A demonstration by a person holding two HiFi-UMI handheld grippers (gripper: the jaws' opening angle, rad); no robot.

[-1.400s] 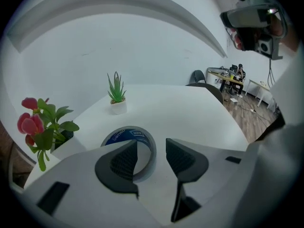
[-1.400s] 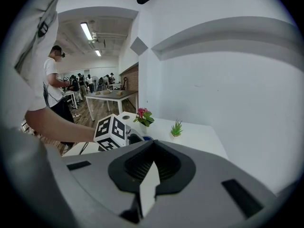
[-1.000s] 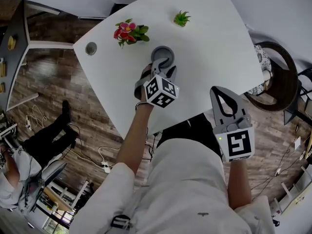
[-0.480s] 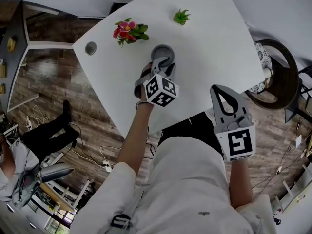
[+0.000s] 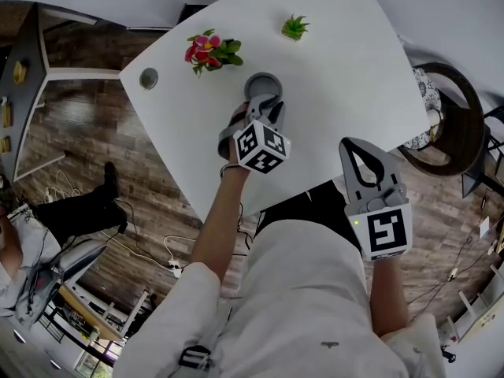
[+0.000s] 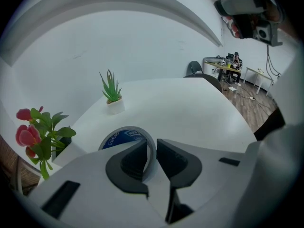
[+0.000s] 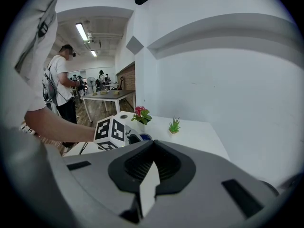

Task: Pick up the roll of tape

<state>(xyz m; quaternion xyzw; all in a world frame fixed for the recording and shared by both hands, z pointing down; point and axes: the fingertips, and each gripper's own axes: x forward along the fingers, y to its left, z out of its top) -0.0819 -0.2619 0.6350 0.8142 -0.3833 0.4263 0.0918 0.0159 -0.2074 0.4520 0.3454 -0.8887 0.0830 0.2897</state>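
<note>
The white surface [image 5: 339, 77] filled the middle of the head view, its rounded near edge running from a corner at the left towards the person's body and its right edge curving past a dark round chair [image 5: 449, 124] that stood just off it over the wooden floor [image 5: 87, 132]. The broad right half of the surface lay bare, leaving open room beside and beyond the work. The right gripper [image 5: 356, 150] hung off the near edge in front of the person's pale shirt [image 5: 303, 290], well apart from everything; its fingers [image 7: 164, 163] were pressed together with nothing between them. The left gripper [image 5: 266, 105] reached in over the near edge and its fingers [image 6: 135, 160] had just been closing, one inside the roll of tape [image 5: 263, 85] and one outside, so the roll's wall stood in the narrow gap between them with no firm pinch visible. The roll lay flat near the surface's left side, just beside a pot of pink flowers [image 5: 209, 52]. A small green plant [image 5: 294, 28] stood near the far edge, and a round grommet [image 5: 148, 78] sat in the left corner. Inside the roll a blue label [image 6: 122, 137] carried white print too small to read; each gripper's cube bore black-and-white square markers.
</note>
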